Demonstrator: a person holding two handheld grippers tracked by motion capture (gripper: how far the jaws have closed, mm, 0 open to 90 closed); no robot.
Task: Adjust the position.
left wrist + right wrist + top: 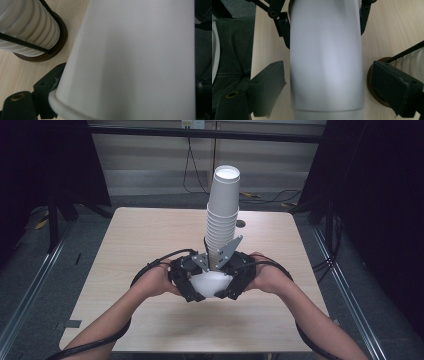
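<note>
Two-claw handling of a single paper cup. My left claw (192, 287) is closed on the white cup (211, 282). In the right gripper view its fingers (284, 30) press against both flanks of the cup wall, and in the left gripper view one jaw sits against the rolled rim. My right claw (231, 287) stands wide. The cup lies lengthwise between its two jaws, with a strip of bare wood showing on either side, so its pads do not bear on the cup.

The cup thus hangs on its side between the two claws, just above the tabletop (125, 245). Just beyond the claws rises the tall stack of cups (222, 220), upright on a round brown base (372, 82) with thin black rods (22, 42) running up its side.

I judge the step in hand to be the carrying of one loose cup near the stack, with the left claw bearing all its weight. The next move calls either for the right claw to close squarely on the wall without crushing it, or for it to back off clear. Either way the left claw must hold the cup steady and away from the stack.
</note>
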